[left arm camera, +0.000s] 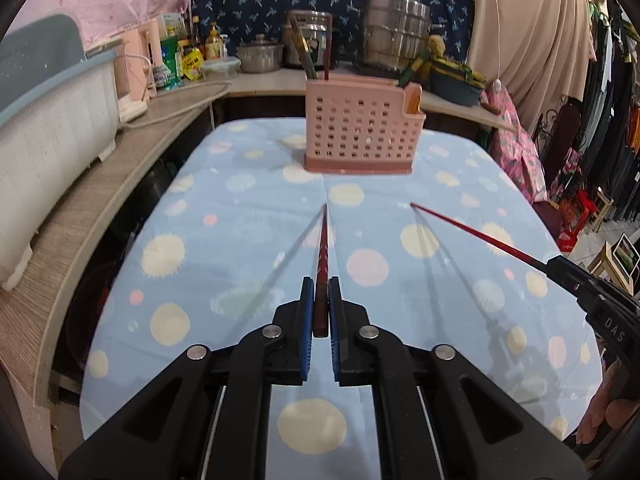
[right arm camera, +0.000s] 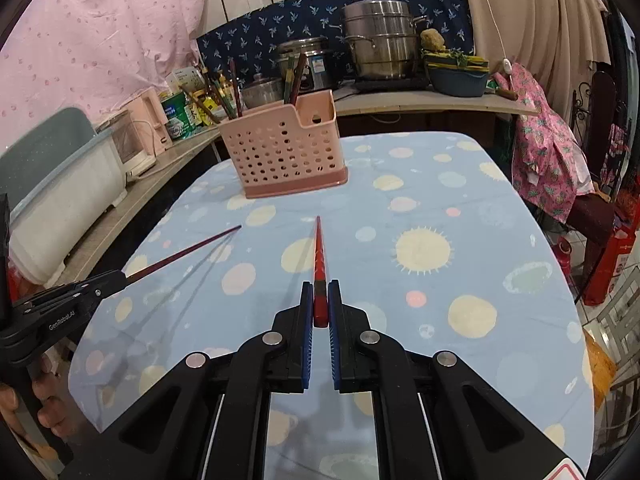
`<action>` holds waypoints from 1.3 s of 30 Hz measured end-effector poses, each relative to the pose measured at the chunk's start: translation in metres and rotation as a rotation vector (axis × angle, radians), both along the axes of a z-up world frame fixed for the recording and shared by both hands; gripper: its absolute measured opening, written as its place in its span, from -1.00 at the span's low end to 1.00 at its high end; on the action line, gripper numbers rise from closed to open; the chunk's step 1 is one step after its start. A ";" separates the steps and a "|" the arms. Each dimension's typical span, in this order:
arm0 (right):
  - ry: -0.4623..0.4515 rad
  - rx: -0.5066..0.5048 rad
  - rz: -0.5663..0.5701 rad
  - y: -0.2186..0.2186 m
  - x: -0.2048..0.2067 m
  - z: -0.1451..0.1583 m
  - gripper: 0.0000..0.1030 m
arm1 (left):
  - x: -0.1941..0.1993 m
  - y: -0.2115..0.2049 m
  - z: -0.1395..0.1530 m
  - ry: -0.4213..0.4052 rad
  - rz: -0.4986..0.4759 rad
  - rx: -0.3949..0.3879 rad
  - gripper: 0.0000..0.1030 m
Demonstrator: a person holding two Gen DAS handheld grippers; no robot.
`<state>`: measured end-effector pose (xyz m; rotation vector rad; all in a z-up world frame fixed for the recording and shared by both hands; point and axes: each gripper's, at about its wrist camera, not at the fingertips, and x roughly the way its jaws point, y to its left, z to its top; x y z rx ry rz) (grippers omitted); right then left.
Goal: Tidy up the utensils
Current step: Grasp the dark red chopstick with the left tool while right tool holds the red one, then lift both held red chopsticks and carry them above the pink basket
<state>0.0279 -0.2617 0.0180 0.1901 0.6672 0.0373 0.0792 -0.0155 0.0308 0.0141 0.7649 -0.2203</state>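
Pink basket [left arm camera: 362, 128] at 12 o'clock from left tool [left arm camera: 321, 308], 11 o'clock from right tool [right arm camera: 320, 304]; each pinches red chopstick [left arm camera: 322, 248], tips forward toward basket.

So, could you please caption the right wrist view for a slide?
Right gripper holding a red chopstick above the blue dotted tablecloth, facing a pink perforated plastic utensil holder.

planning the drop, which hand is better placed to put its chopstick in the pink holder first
Left, slightly. The left tongs hold a chopstick aimed straight at the pink holder, dead ahead. From the right tongs, whose chopstick points past it, the holder sits off to the left. Both are shut and well short.
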 end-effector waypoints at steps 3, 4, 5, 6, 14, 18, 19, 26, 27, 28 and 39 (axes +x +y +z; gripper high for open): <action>-0.039 0.003 -0.010 -0.005 0.006 0.017 -0.87 | 0.005 0.004 0.018 -0.043 0.008 -0.010 -0.86; -0.052 0.007 -0.012 -0.007 0.009 0.022 -0.87 | 0.007 0.005 0.023 -0.057 0.011 -0.013 -0.86; -0.068 0.012 -0.015 -0.009 0.011 0.028 -0.87 | 0.009 0.006 0.030 -0.074 0.015 -0.017 -0.86; -0.082 0.016 -0.018 -0.011 0.014 0.034 -0.87 | 0.011 0.007 0.036 -0.089 0.018 -0.019 -0.86; -0.174 0.003 -0.026 -0.015 0.031 0.073 -0.87 | 0.030 0.008 0.079 -0.193 0.028 -0.030 -0.86; -0.201 0.012 -0.023 -0.018 0.038 0.088 -0.87 | 0.041 0.007 0.097 -0.230 0.029 -0.040 -0.86; -0.209 0.018 -0.020 -0.019 0.040 0.092 -0.87 | 0.043 0.006 0.100 -0.238 0.026 -0.046 -0.86; -0.257 0.029 -0.005 -0.019 0.055 0.116 -0.87 | 0.061 0.000 0.131 -0.301 0.015 -0.066 -0.86; -0.264 0.035 0.000 -0.019 0.057 0.120 -0.87 | 0.063 -0.001 0.135 -0.309 0.014 -0.070 -0.86; -0.272 0.041 0.005 -0.018 0.060 0.125 -0.87 | 0.066 -0.003 0.141 -0.322 0.012 -0.073 -0.86; -0.432 0.084 0.032 -0.013 0.109 0.194 -0.87 | 0.111 -0.017 0.205 -0.467 0.009 -0.114 -0.86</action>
